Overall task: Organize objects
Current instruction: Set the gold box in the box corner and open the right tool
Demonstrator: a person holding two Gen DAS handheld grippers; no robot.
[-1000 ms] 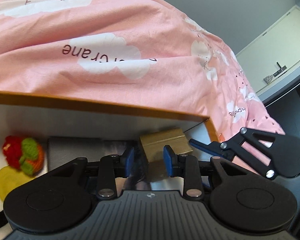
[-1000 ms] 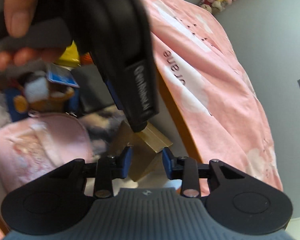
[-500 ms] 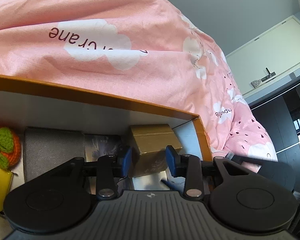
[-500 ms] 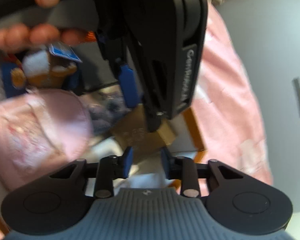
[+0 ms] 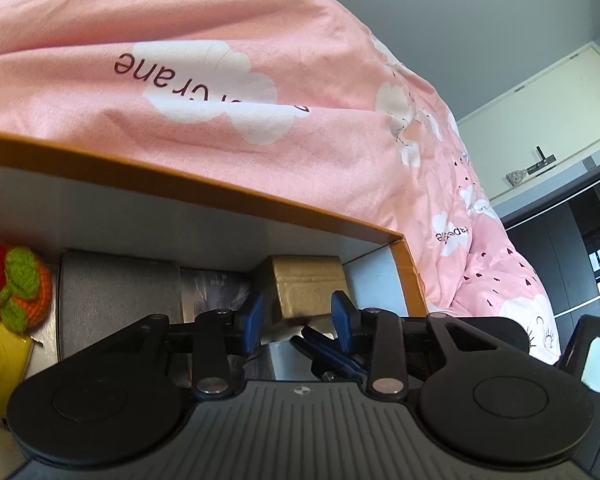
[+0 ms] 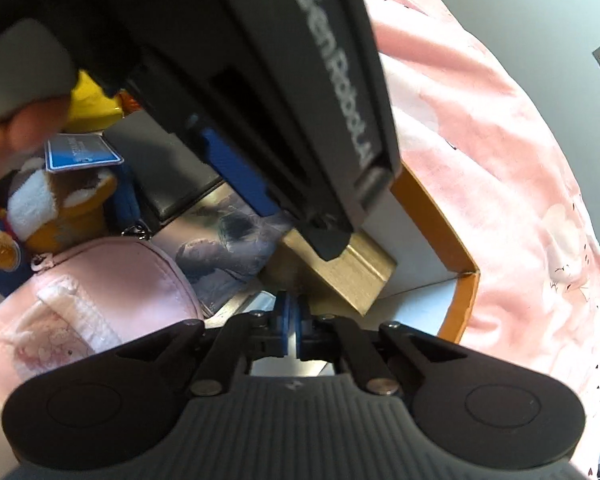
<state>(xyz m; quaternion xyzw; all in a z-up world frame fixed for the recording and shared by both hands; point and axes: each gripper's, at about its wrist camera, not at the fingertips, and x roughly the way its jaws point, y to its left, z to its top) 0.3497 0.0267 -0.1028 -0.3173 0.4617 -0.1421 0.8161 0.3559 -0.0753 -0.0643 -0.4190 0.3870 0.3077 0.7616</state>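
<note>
The left gripper [image 5: 298, 322] stood with its 2 blue-padded fingers [image 5: 253, 320] spread wide, 1 on either side of the near lower edge of a gold box [image 5: 306, 290]; whether the pads touched the box could not be told from the left wrist view. The gold box lay tilted in the far right corner of an orange-rimmed storage box [image 5: 204, 190] with white inner walls. In the right wrist view the same gold box [image 6: 356, 280] rested against the white wall, with the black body of the left gripper [image 6: 284, 92] crossing above it and its tip touching or just over the box top. The right gripper [image 6: 291, 326] had its 2 blue pads drawn together, nearly touching, with nothing visible between them; it sat just beside the near lower edge of the gold box. Its blue fingers [image 5: 328, 354] also showed in the left wrist view, under the left gripper.

Beside the gold box lay a printed picture card [image 6: 224, 240], then a dark grey case [image 5: 116, 292]. A crocheted red, green and orange toy [image 5: 14, 284] sat at the left, above a yellow item [image 5: 0, 360]. The right wrist view also showed a pink pouch [image 6: 92, 296] and a plush toy [image 6: 48, 208] with a blue tag [image 6: 80, 154]. A pink cloud-print quilt [image 5: 220, 80] rose behind the storage box.
</note>
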